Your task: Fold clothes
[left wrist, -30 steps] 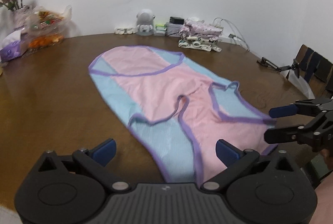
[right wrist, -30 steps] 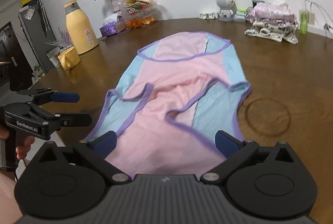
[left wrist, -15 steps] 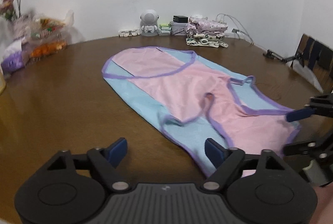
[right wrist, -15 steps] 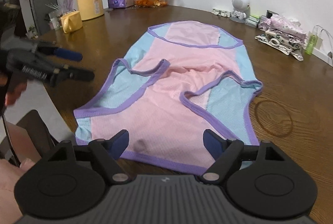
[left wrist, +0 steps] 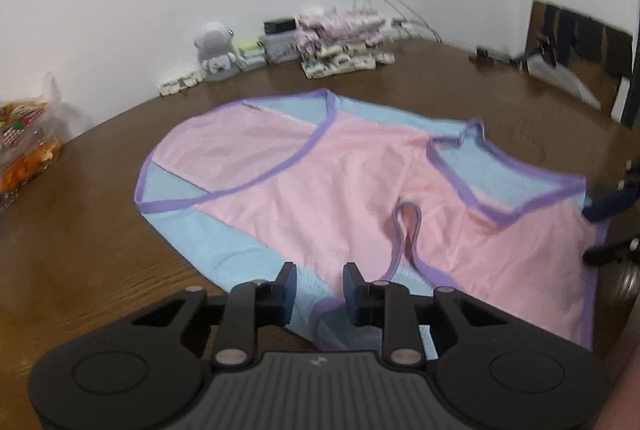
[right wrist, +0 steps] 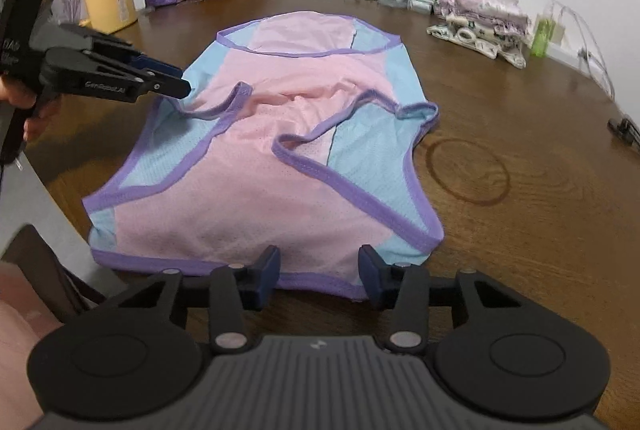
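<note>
A: While the pink-and-blue garment (right wrist: 280, 150) lies flat and unfolded on the brown table (right wrist: 520, 230), how should each side grab?

B: Left first. The left gripper (left wrist: 318, 284) sits over the near blue edge, fingers narrowly apart with cloth between them, nothing pinched yet. I'd bite on the purple trim, not the mesh.

A: And the right?

B: The right gripper (right wrist: 318, 270) hovers at the hem, fingers apart. Clamp both layers, then lift both sides evenly.
</note>
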`<state>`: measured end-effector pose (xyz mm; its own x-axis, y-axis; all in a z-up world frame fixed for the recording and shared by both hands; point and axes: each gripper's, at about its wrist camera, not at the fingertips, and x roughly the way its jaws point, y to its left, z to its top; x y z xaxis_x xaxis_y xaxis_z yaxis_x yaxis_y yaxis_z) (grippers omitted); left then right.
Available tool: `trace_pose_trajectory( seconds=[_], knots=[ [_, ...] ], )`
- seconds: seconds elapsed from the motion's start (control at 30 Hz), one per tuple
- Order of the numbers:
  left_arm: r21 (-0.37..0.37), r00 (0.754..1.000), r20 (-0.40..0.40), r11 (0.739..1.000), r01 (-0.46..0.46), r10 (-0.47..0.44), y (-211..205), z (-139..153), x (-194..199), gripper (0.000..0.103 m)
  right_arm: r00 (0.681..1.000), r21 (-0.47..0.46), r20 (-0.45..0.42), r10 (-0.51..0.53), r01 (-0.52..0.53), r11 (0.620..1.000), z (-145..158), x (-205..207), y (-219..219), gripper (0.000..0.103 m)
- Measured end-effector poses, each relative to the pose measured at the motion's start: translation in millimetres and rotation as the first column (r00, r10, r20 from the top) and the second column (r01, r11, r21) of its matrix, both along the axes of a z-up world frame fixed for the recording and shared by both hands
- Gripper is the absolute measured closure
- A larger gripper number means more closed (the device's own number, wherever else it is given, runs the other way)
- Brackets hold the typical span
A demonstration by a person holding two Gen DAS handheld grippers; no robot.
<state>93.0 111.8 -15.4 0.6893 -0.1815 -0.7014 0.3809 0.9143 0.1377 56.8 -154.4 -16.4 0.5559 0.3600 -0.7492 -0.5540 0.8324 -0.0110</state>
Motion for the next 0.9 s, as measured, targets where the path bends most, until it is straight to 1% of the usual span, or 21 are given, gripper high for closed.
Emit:
trace_pose_trajectory(
  seconds=[0.07, 0.1, 0.17, 0.27, 0.37, 0.53, 0.63, 0.73, 0.9],
  knots=[
    [0.015, 1.0, -0.021, 1.0, 0.01, -0.01, 0.2, -6.8, 1.8, 0.08, 1.0, -0.006, -0.006, 0.004, -0.004, 1.0, -0.1, 2.8, -1.4, 0.06],
    [0.014, 1.0, -0.019, 1.0, 0.012, -0.012, 0.2, -7.5, 1.3, 0.083, 1.0, -0.009, -0.007, 0.0, 0.0, 1.0, -0.2, 5.5, -3.6, 0.06],
    [0.017, 1.0, -0.027, 1.0, 0.011, -0.011, -2.1, -7.7, 0.9, 0.084, 1.0, -0.008, -0.019, -0.002, 0.002, 1.0, 0.0, 12.2, -10.4, 0.057],
    [0.037, 0.998, -0.043, 0.999, 0.035, -0.034, -13.2, -6.8, -1.7, 0.09, 0.999, -0.014, -0.034, 0.003, -0.003, 1.0, 0.5, 20.3, -19.6, 0.055],
    [0.07, 0.996, -0.055, 0.995, 0.073, -0.069, -28.8, -5.1, -5.8, 0.09, 0.999, -0.025, -0.042, 0.001, -0.002, 1.0, 1.5, 27.7, -28.9, 0.054],
    [0.095, 0.99, -0.076, 0.987, 0.127, -0.12, -61.4, -4.9, -10.1, 0.09, 0.999, -0.049, -0.05, -0.009, 0.006, 0.999, 2.8, 47.3, -56.9, 0.054],
    [0.083, 0.987, -0.079, 0.986, 0.147, -0.141, -82.7, -6.0, -10.2, 0.09, 0.999, -0.095, -0.034, -0.028, 0.025, 0.995, 3.6, 60.0, -75.4, 0.054],
    [0.066, 0.984, -0.088, 0.985, 0.162, -0.156, -105.9, -6.7, -11.0, 0.09, 0.998, -0.113, -0.038, -0.044, 0.039, 0.993, 3.9, 75.8, -95.6, 0.054],
    [0.018, 0.981, -0.083, 0.984, 0.178, -0.176, -145.5, -10.1, -14.7, 0.09, 0.998, -0.169, -0.01, -0.063, 0.06, 0.984, 3.8, 102.9, -126.3, 0.054]
  ],
)
